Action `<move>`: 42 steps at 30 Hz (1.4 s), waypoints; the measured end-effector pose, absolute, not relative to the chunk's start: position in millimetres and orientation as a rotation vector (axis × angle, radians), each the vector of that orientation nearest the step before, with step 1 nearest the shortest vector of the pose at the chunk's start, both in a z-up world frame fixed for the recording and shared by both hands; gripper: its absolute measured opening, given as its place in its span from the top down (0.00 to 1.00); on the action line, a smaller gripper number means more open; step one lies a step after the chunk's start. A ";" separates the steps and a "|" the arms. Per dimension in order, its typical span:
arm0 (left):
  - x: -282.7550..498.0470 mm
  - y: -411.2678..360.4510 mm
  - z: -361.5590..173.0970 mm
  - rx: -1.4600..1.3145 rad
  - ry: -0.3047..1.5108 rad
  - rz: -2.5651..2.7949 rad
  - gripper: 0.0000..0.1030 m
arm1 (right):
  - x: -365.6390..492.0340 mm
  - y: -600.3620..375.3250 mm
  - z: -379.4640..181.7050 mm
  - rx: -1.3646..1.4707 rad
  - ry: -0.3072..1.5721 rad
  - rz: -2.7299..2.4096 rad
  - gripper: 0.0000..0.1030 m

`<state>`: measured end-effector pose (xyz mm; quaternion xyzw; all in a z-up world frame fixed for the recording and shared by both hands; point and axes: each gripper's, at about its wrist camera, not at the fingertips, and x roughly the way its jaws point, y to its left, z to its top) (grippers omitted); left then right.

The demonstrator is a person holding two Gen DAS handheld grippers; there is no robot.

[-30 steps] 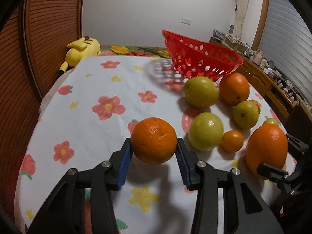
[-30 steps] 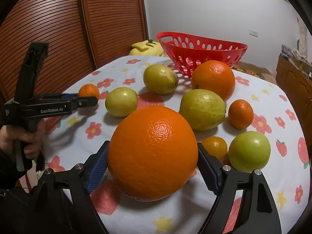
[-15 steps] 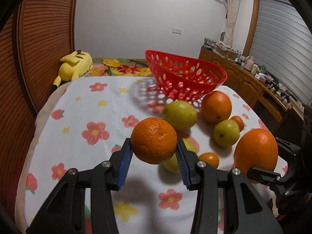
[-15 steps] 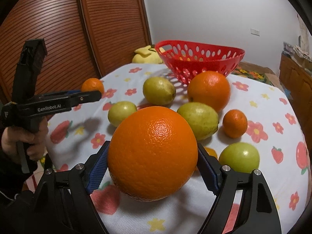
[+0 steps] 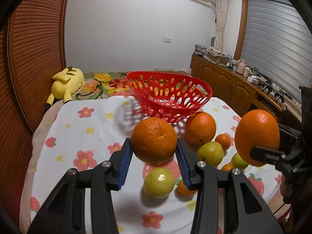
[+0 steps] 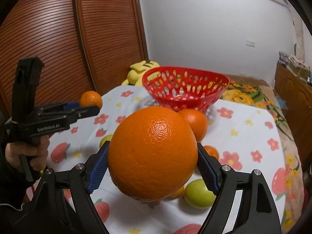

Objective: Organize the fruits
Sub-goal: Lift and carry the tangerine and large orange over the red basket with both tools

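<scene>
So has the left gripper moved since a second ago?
Yes. The left gripper, jaws shut on its orange, has risen and gone forward: the red basket sits lower and nearer, and fruit once ahead now lies beneath it.

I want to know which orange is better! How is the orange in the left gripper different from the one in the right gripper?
The left gripper's orange looks smaller than the right gripper's orange. The left gripper's orange has rough, blotchy skin; the right gripper's orange looks smoother and brighter. Both are round, held off the table and squeezed between blue pads, with the red basket ahead.
</scene>
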<state>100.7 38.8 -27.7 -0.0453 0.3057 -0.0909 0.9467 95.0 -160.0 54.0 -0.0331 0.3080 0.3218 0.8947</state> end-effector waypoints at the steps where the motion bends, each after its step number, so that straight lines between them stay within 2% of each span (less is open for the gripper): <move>1: 102.9 37.6 -25.8 -0.091 0.621 -0.188 0.58 | 97.6 -160.9 57.1 -0.068 0.635 0.668 0.18; 20: 176.7 18.4 -6.2 -0.060 0.625 -0.222 0.58 | 188.4 -151.9 88.7 -0.159 0.648 0.670 0.18; 42: 256.2 11.8 -26.0 -0.049 0.701 -0.250 0.58 | 296.7 -112.8 53.6 -0.354 0.836 0.676 0.18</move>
